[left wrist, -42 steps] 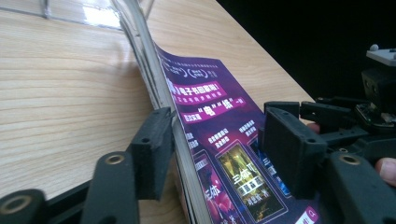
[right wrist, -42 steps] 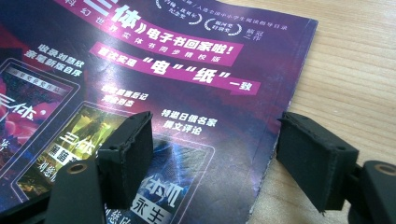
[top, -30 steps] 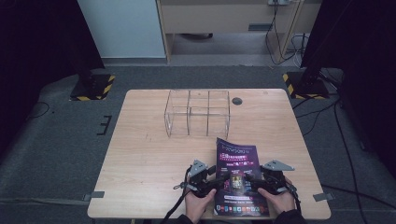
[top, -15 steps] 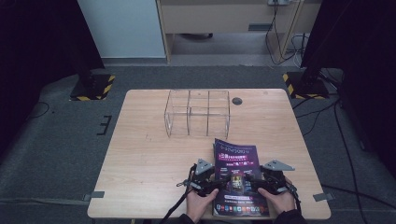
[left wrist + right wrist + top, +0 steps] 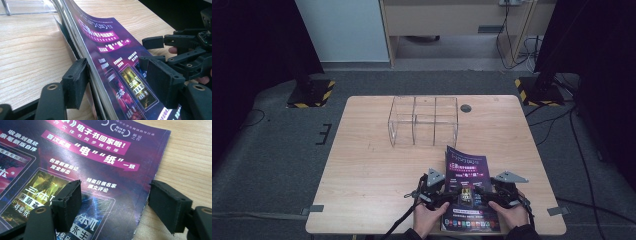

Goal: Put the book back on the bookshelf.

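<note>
magazine [image 5: 467, 186], wooden table [image 5: 367, 165], clear organizer [image 5: 423, 121]

The magazine [image 5: 107, 47] is straddled at its edge by the left gripper [image 5: 120, 82], jaws just closing. The right gripper [image 5: 150, 50] is seen beyond, over the cover

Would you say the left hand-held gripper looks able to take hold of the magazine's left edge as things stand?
Probably yes. The left hand-held gripper already straddles the magazine: one jaw sits under its lifted left edge, the other over the cover, with nothing between them but the pages. The right hand-held gripper keeps to the far side.
</note>
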The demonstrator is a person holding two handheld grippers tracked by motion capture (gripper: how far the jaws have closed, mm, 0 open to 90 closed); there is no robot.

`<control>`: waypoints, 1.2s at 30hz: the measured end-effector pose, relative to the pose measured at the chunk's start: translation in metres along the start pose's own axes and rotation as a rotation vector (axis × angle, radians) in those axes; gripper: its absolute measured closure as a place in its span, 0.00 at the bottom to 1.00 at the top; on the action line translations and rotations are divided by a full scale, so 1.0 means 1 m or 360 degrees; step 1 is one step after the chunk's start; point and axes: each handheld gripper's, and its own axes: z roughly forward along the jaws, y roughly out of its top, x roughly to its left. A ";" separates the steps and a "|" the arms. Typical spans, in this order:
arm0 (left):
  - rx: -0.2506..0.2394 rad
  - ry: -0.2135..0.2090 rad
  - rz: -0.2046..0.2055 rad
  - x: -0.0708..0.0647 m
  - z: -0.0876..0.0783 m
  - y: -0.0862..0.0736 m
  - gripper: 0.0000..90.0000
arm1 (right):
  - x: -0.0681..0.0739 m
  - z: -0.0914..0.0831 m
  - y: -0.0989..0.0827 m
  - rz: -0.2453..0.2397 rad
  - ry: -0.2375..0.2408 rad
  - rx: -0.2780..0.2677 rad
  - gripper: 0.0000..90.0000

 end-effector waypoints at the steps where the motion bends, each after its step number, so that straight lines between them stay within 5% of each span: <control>1: 0.0005 0.0001 0.0016 -0.001 0.000 0.000 0.38 | 0.000 0.000 0.000 0.0000 -0.0001 0.0000 0.29; 8: 0.0025 0.0029 0.0038 -0.003 -0.001 0.002 0.38 | 0.000 0.000 0.000 0.0001 0.0002 -0.0001 0.29; 12: 0.0018 0.0003 -0.0007 0.000 -0.003 0.003 0.40 | 0.000 0.000 0.000 0.0000 0.0002 -0.0002 0.29; 24: 0.0016 0.0039 0.0041 -0.004 -0.004 0.004 0.40 | 0.000 0.000 0.000 0.0003 0.0005 -0.0002 0.29; 36: -0.0045 0.0028 0.0035 -0.005 -0.007 0.005 0.43 | 0.000 0.000 0.000 -0.0003 0.0006 0.0000 0.29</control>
